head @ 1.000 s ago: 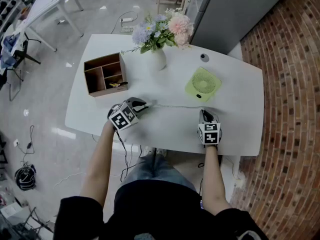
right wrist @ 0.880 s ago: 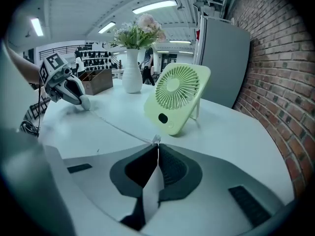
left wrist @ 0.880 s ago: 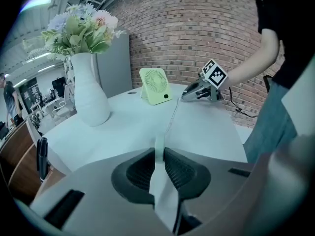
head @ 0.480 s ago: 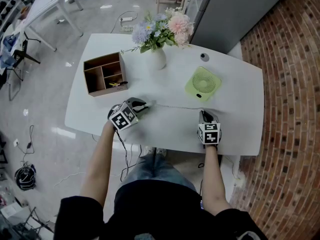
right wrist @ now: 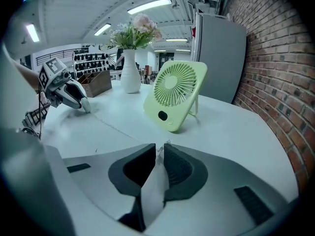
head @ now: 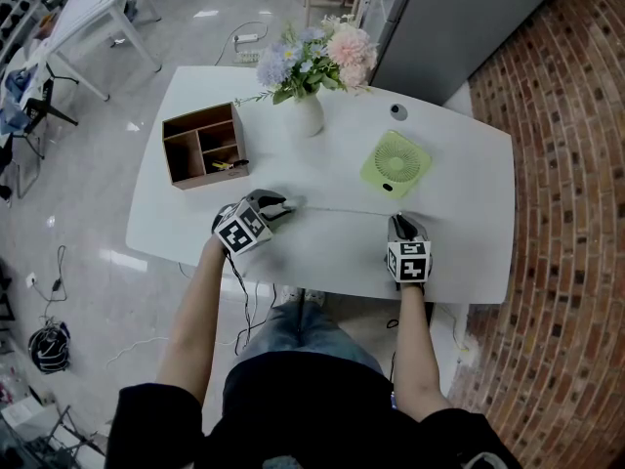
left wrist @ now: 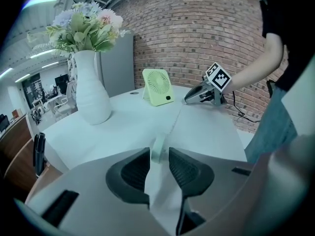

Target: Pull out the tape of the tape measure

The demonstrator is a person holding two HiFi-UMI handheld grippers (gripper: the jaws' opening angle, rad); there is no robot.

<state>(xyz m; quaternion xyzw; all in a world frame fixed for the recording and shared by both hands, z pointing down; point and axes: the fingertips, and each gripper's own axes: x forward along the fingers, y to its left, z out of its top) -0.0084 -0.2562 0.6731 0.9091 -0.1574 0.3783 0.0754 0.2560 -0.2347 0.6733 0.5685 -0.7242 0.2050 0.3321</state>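
Left gripper [head: 285, 204]: its fingers [left wrist: 133, 168] had just been opening. I found them standing apart, with the pale tape measure [left wrist: 158, 149] between their tips and neither pad visibly pressing on it.

Right gripper [head: 402, 221]: fingers [right wrist: 179, 168] almost together, clamped on the small metal end of the tape [head: 342, 208].

Tape: drawn out as a thin line low over the white tabletop [head: 469, 223], running from the left gripper to the right one.

Beyond the tape I noted:
- green fan [head: 396, 163], near the right gripper
- white vase of flowers [head: 307, 115]
- wooden organiser [head: 203, 145], past the left gripper

Both grippers sat near the tabletop's near edge, well apart.
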